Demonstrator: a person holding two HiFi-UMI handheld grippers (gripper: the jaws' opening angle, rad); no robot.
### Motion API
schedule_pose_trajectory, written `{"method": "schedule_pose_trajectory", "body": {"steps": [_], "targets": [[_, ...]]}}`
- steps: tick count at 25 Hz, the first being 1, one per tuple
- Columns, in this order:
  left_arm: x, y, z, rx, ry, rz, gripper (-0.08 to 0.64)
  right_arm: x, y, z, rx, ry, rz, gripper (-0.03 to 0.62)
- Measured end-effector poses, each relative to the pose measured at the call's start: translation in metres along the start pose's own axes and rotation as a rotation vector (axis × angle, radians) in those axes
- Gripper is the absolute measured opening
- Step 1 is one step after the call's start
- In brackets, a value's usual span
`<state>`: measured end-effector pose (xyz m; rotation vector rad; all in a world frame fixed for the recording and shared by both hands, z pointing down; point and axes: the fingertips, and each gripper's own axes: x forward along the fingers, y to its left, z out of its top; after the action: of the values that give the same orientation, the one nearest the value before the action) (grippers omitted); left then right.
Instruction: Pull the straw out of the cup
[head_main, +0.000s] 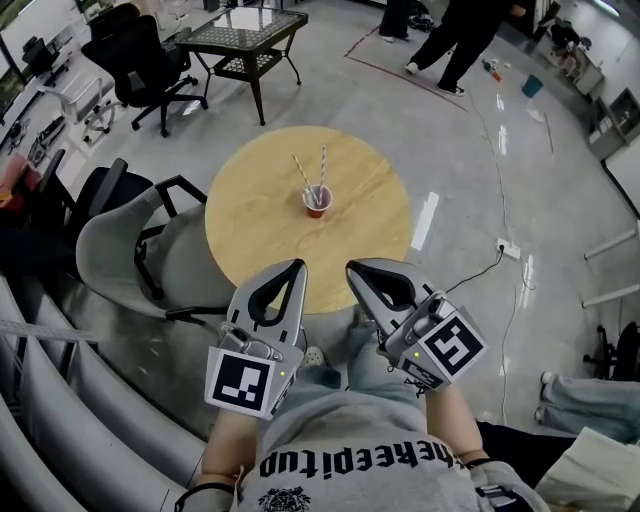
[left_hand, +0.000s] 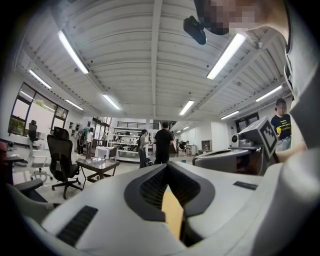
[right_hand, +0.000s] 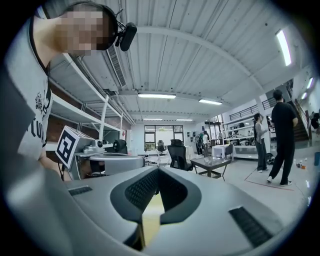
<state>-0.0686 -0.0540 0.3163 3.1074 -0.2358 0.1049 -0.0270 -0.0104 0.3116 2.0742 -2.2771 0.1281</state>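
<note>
**Operator:** Where's the cup from my grippers?

**Spotter:** Straight ahead of you. The red cup (head_main: 317, 201) stands near the middle of the round wooden table (head_main: 250, 230). Both your grippers hang at the table's near edge, well apart from the cup. Your left gripper (head_main: 297, 265) and right gripper (head_main: 352, 268) sit side by side, and the cup lies ahead of the gap between them. Neither is clearly nearer.

**Operator:** And the jaws?

**Spotter:** Pressed together on both, tip to tip, with nothing pinched between them. You'll have to spread whichever one you send in.

**Operator:** How do the straws lie?

**Spotter:** Two striped straws stand in the cup. The tilted straw (head_main: 301, 172) leans out over the rim toward your left, and the upright straw (head_main: 323, 165) stands nearly straight. Each one's long axis rises out of the cup. I'd judge your pull should run up along that axis, not sideways, or the cup may tip. The tilted one leans toward your left gripper's side, so that looks like the easier reach. Your right gripper could steady the cup.
</note>
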Motion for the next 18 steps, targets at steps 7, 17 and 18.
{"method": "schedule_pose_trajectory", "body": {"steps": [7,17,18], "targets": [[0.011,0.011,0.004,0.002,-0.018,0.046,0.026,0.011,-0.015,-0.002,0.005,0.0,0.033,0.02],[0.042,0.018,0.002,-0.005,0.026,0.113,0.026,0.029,-0.05,0.0,0.01,0.006,0.115,0.02],[0.046,0.018,0.001,-0.01,0.036,0.118,0.026,0.031,-0.053,0.0,0.01,0.007,0.125,0.02]]}}
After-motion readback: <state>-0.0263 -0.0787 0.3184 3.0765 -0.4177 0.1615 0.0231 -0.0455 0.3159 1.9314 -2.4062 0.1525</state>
